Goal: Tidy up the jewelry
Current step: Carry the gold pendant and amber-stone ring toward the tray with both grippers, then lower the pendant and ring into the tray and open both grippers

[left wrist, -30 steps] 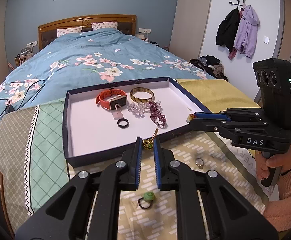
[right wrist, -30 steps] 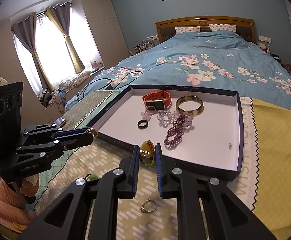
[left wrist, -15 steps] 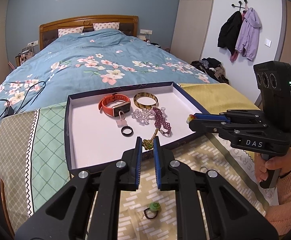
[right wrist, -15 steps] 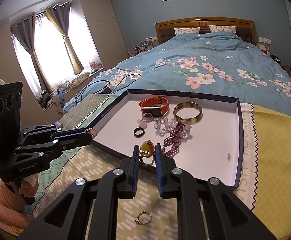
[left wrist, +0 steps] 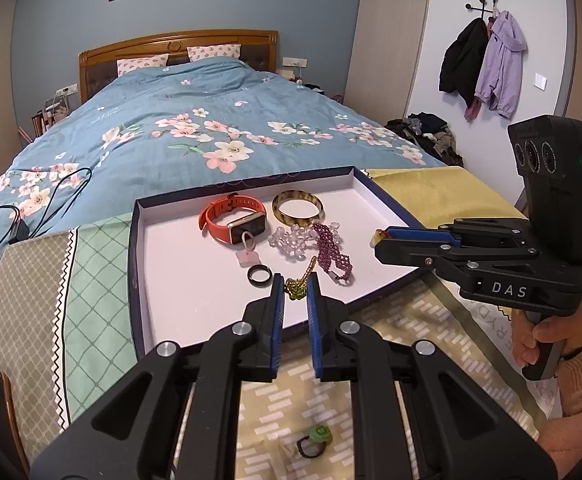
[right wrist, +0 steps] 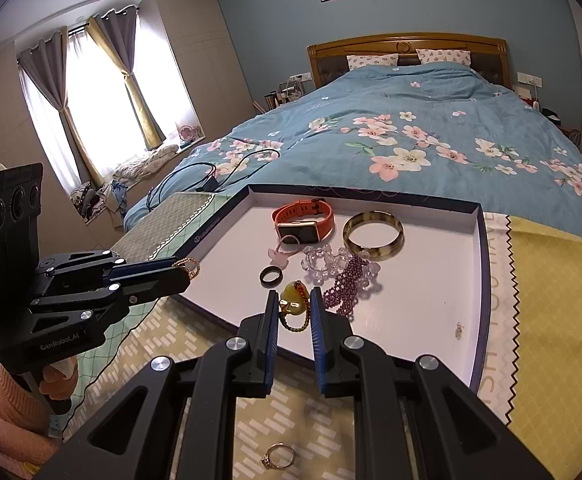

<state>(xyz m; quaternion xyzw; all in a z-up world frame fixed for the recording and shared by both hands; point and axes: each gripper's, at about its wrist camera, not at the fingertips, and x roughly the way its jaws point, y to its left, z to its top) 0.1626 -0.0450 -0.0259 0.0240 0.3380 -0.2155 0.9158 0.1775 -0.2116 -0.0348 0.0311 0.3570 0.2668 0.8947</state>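
- Gold bead chain (left wrist: 300, 282) is sitting pinched between the left gripper (left wrist: 294, 294) tips, hanging over the tray's near edge.
- Right gripper (right wrist: 294, 307) is pinching an amber pendant on a bead cord (right wrist: 293, 306), also over the tray.
- Navy-rimmed white tray (left wrist: 159, 264) is holding six loose pieces: one orange smartwatch (left wrist: 233, 219), one tortoiseshell bangle (left wrist: 298, 208), one clear bead bracelet (left wrist: 291, 237), one purple bead bracelet (left wrist: 333, 251), one black ring (left wrist: 259, 274), one pink charm (left wrist: 246, 257).
- Two rings are lying outside on the patterned cloth: green flower ring (left wrist: 314, 440) showing only in the left view, silver ring (right wrist: 278, 455) only in the right.
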